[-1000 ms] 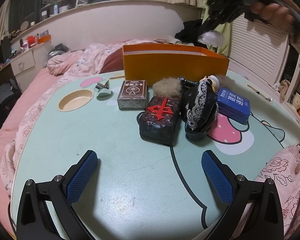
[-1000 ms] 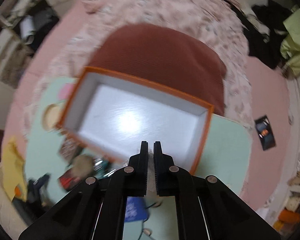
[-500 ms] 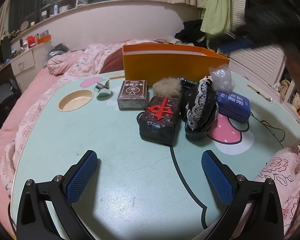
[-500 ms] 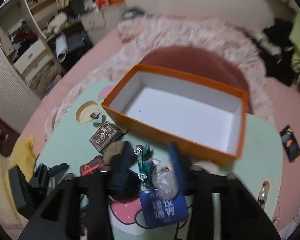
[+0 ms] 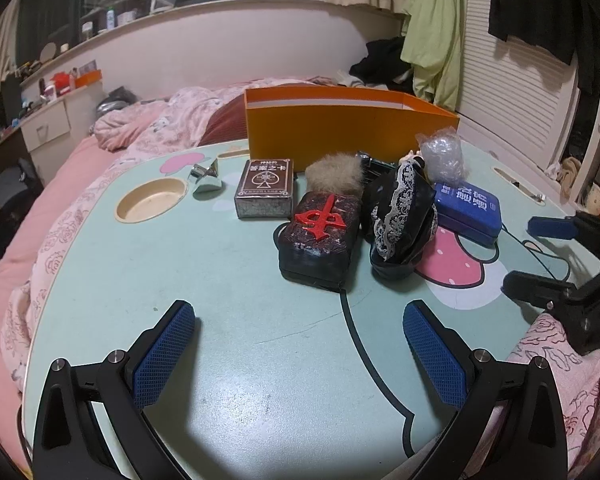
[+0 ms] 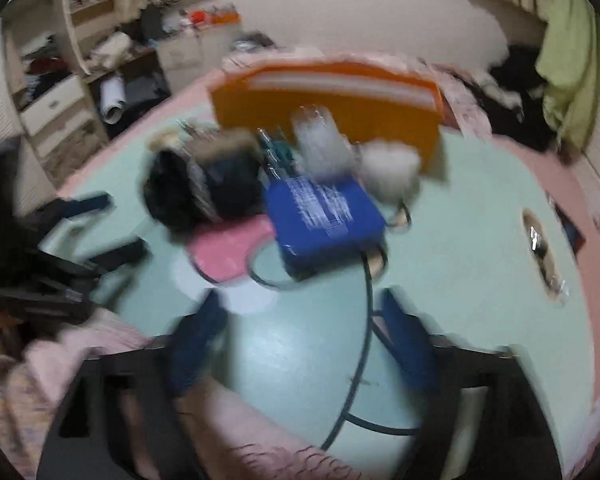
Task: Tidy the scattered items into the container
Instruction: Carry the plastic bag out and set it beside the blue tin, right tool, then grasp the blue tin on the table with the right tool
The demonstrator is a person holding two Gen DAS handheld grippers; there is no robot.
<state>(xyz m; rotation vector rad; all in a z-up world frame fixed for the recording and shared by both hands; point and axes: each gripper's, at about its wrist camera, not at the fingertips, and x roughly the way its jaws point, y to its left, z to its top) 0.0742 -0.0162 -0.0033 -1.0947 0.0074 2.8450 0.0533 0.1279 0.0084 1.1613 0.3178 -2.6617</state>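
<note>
Progress looking minimal: every scattered item is still sitting on the worktop (image 5: pixel 220 300), none seen inside the orange container (image 5: pixel 340 128) standing at its far edge. Card box (image 5: pixel 265 194), mahjong-tile pouch (image 5: pixel 320 236) showing a red 中, lace pouch (image 5: pixel 400 216), bubble-wrap bundle (image 5: pixel 442 156) and blue tin (image 5: pixel 468 208) are all waiting. Tin's white lettering is too blurred to read. Left hand-held gripper (image 5: pixel 298 356) is hovering wide open, empty. Right hand-held gripper (image 6: pixel 300 344) is opening, nothing between its jaws, facing the blue tin.
</note>
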